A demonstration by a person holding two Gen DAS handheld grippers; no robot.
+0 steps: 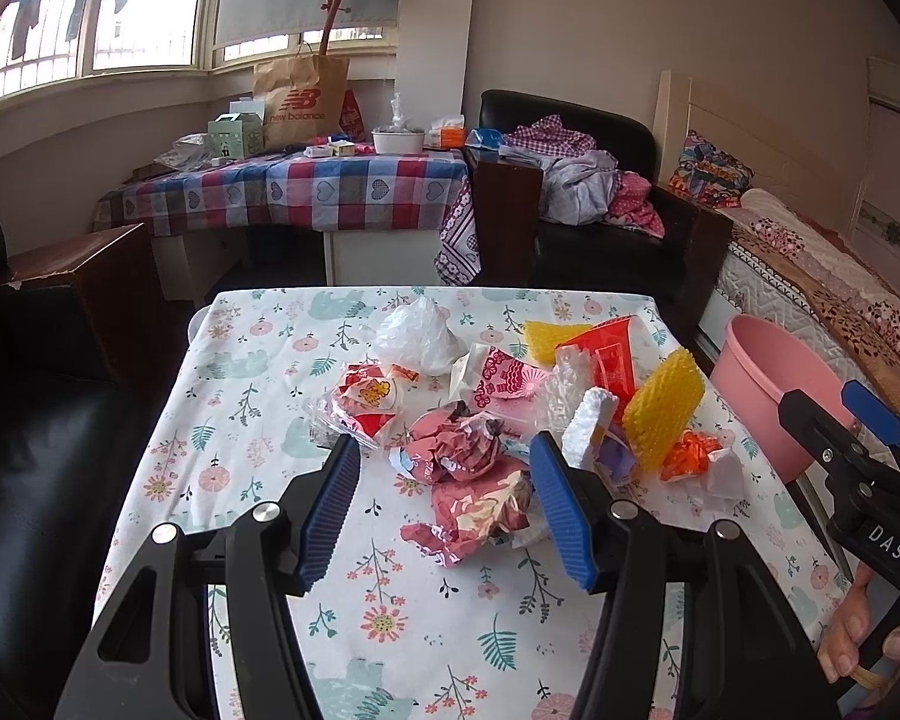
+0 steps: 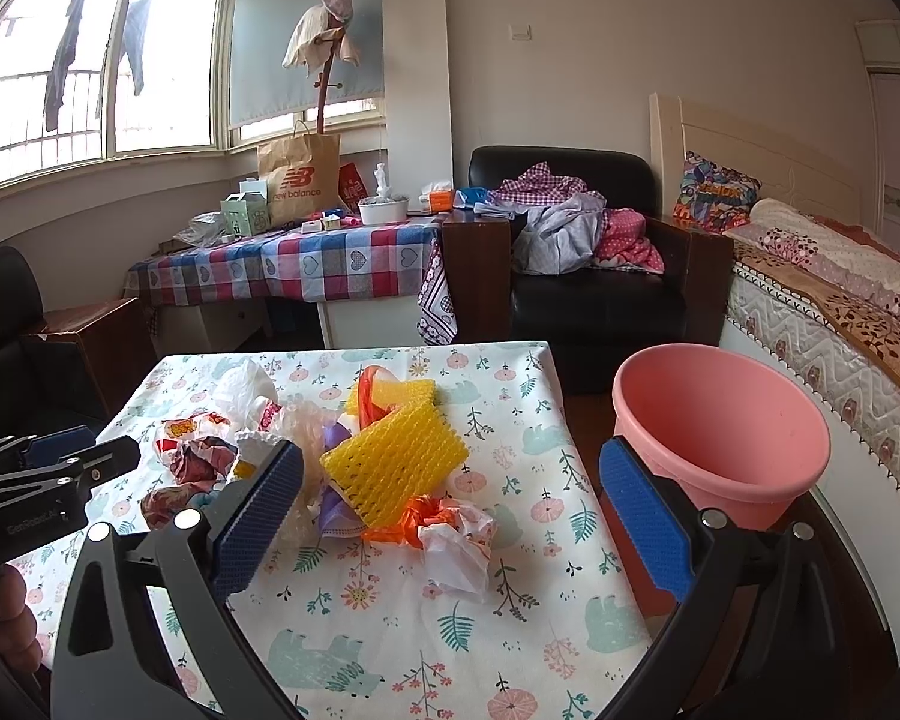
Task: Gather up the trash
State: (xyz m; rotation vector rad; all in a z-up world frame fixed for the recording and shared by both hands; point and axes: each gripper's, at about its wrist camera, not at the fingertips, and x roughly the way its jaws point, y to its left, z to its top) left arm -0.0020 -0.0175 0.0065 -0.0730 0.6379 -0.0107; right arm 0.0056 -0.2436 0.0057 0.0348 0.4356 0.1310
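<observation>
So basically both grippers hang over a small table covered in a white floral tablecloth (image 2: 528, 516), and neither one holds anything. On the left wrist view the left gripper (image 1: 444, 510) has its blue ribbed fingers (image 1: 330, 510) spread wide apart, and the crumpled pink and red patterned paper wad (image 1: 468, 480) sits on the cloth right between them, not touched as far as I can tell. Behind it is the rest of the trash pile: a scrunched white plastic bag (image 1: 417, 333), a clear wrapper with red and yellow print (image 1: 366, 402), a chunk of white foam (image 1: 588, 420) and a yellow foam fruit net (image 1: 663, 414). Over on the right wrist view the right gripper (image 2: 450, 516) is wide open too, with the same yellow net, an orange plastic scrap (image 2: 414, 519) and a crumpled white paper ball (image 2: 456, 552) lying between its fingers on the cloth. Off the right edge of the table sits a round pink plastic bucket (image 2: 720, 420), nothing visible inside it from this angle. Bare fingers of a hand (image 1: 858, 636) show at the edge of the left view, under the right gripper's handle.
</observation>
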